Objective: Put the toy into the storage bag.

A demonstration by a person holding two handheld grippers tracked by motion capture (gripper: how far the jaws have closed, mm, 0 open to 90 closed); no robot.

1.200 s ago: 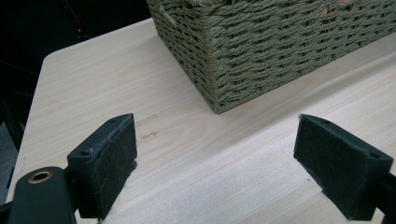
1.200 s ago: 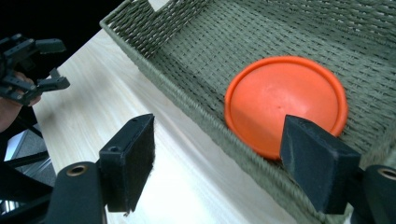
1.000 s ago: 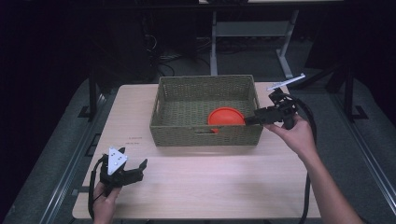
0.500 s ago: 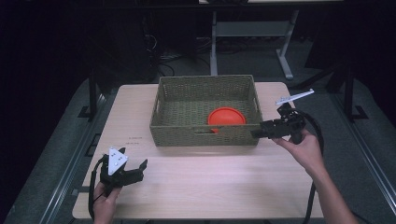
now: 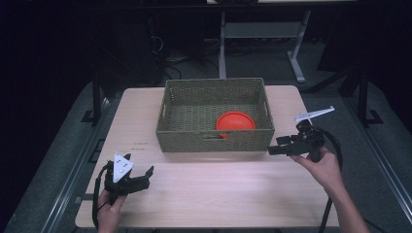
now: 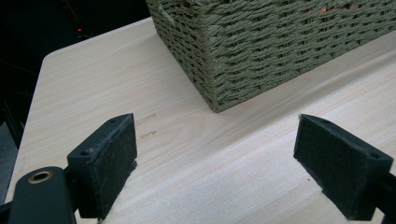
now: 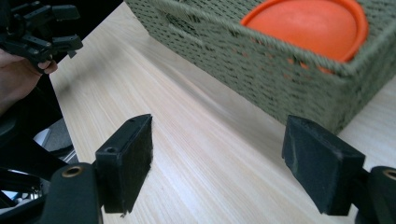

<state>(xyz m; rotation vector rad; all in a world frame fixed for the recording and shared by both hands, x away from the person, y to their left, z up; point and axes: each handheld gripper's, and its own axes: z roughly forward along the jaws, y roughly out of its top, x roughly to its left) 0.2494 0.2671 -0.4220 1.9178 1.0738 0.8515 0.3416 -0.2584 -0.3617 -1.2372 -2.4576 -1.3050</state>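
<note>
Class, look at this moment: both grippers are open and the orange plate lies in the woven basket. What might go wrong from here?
1. The right gripper is beside the basket's near right corner; a careless swing might knock or shove it.
2. The orange plate lies low against the near wall, so reaching for it might catch the jaws on the rim.
3. The left gripper's trailing cable may snag at the table edge.

Basket (image 5: 214, 141) front wall hides the orange dish's (image 5: 235, 120) lower edge.
</note>
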